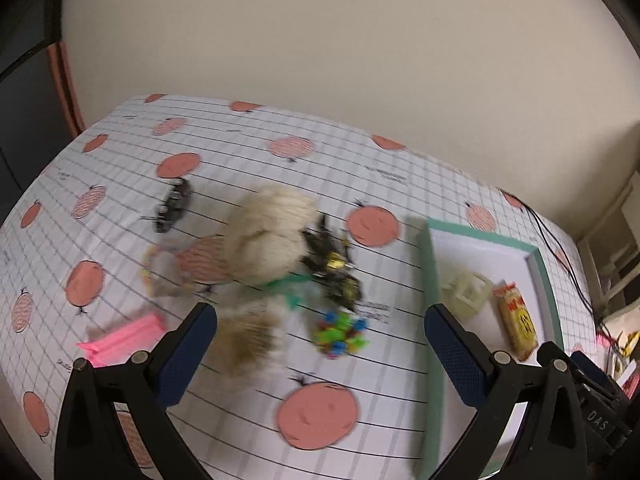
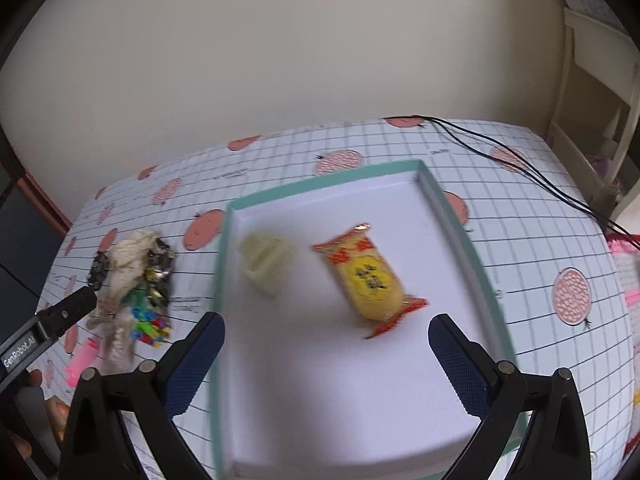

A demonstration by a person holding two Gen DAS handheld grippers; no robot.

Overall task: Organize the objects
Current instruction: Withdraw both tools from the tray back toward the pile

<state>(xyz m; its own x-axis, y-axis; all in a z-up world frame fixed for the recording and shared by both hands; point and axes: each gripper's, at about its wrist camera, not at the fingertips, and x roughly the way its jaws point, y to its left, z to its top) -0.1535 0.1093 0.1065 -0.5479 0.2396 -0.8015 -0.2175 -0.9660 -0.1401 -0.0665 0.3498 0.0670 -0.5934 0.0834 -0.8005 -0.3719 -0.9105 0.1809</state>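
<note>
Left gripper (image 1: 320, 344): jaws spread wide, holding nothing, hovering over the loose pile at lower centre of its view. Right gripper (image 2: 326, 354): equally wide, empty, poised above the tray (image 2: 452, 216).

Stowed, as we count it: a yellow snack packet (image 2: 370, 278) and a pale plastic piece (image 2: 266, 262), lying apart on the tray floor.

Outstanding, on the tablecloth (image 1: 400, 184) left of the tray: cream fluffy item (image 1: 268, 236), dark foil-wrapped cluster (image 1: 332, 268), multicoloured toy (image 1: 340, 334), pink clip (image 1: 124, 340), brown tuft (image 1: 248, 340), small dark object (image 1: 174, 204). We judge the task early, mostly unfinished.
</note>
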